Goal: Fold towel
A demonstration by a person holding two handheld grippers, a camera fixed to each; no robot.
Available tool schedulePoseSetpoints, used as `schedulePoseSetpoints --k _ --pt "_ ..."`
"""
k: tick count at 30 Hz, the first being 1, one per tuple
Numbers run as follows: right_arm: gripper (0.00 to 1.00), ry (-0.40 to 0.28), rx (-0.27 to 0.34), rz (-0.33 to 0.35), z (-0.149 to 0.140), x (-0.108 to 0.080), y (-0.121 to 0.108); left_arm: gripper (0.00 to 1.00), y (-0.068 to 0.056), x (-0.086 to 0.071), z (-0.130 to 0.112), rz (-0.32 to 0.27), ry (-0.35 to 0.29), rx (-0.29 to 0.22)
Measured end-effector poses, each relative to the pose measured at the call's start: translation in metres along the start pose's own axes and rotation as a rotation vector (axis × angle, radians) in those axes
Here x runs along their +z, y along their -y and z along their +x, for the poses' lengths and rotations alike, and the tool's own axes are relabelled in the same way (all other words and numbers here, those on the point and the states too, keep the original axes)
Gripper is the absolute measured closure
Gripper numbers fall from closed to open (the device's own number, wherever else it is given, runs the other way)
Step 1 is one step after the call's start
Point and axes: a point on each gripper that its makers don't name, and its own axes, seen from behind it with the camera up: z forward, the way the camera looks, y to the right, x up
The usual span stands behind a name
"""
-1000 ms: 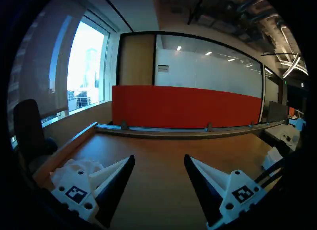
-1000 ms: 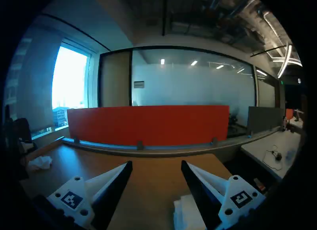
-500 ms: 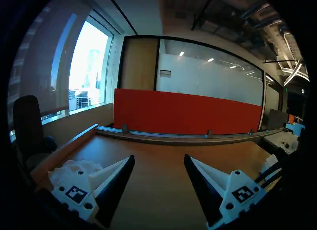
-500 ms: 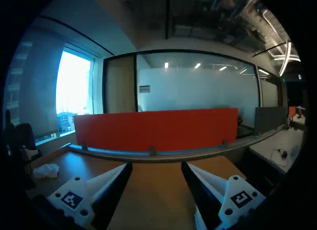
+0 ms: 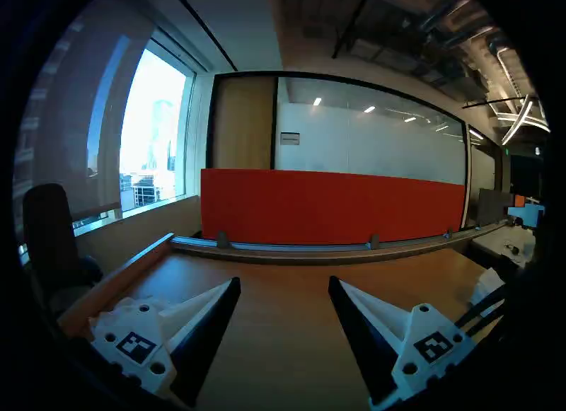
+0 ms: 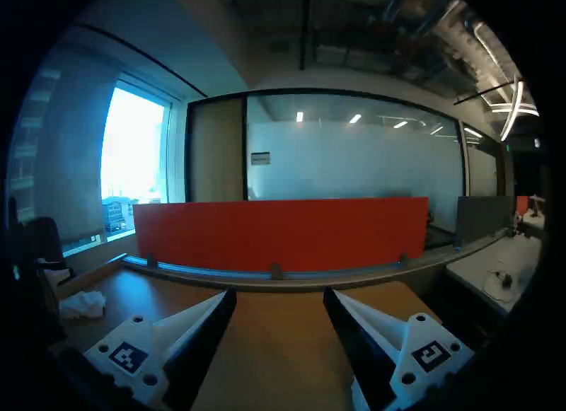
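Observation:
A crumpled white towel [image 6: 81,304] lies on the wooden table [image 6: 283,347] at its left edge, far to the left of my right gripper [image 6: 279,294], which is open and holds nothing. In the left gripper view the same towel [image 5: 105,315] peeks out from behind the left finger, low at the left. My left gripper [image 5: 284,282] is open over bare wood with nothing between its fingers. A sliver of white cloth [image 6: 354,398] shows beside the right gripper's right finger at the bottom.
A red divider panel [image 5: 332,207] and a metal rail [image 5: 311,247] close the table's far edge. A dark chair [image 5: 49,234] stands at the left by the window. White cloth [image 5: 488,282] lies at the table's right edge. Another desk [image 6: 495,269] stands to the right.
The right gripper has risen and tilted up, and the white cloth under its right finger has slid almost out of the picture. The left view has tilted, hiding more of the crumpled towel.

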Motion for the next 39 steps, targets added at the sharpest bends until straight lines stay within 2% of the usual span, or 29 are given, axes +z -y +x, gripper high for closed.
schedulePoseSetpoints --k 8,15,29,39 --pt "0.05 -0.003 0.009 0.009 0.014 -0.004 0.009 0.08 0.005 -0.001 -0.01 0.011 -0.01 0.051" --pt "0.05 0.0 0.032 0.034 0.018 -0.009 0.026 0.08 0.018 -0.002 -0.033 0.023 -0.014 0.083" --pt "0.05 -0.011 0.038 0.037 0.0 -0.006 0.046 0.08 0.035 0.002 -0.088 0.049 -0.048 0.042" --pt "0.05 -0.016 0.028 0.024 -0.026 -0.009 0.043 0.08 0.032 0.009 -0.12 0.044 -0.079 0.042"
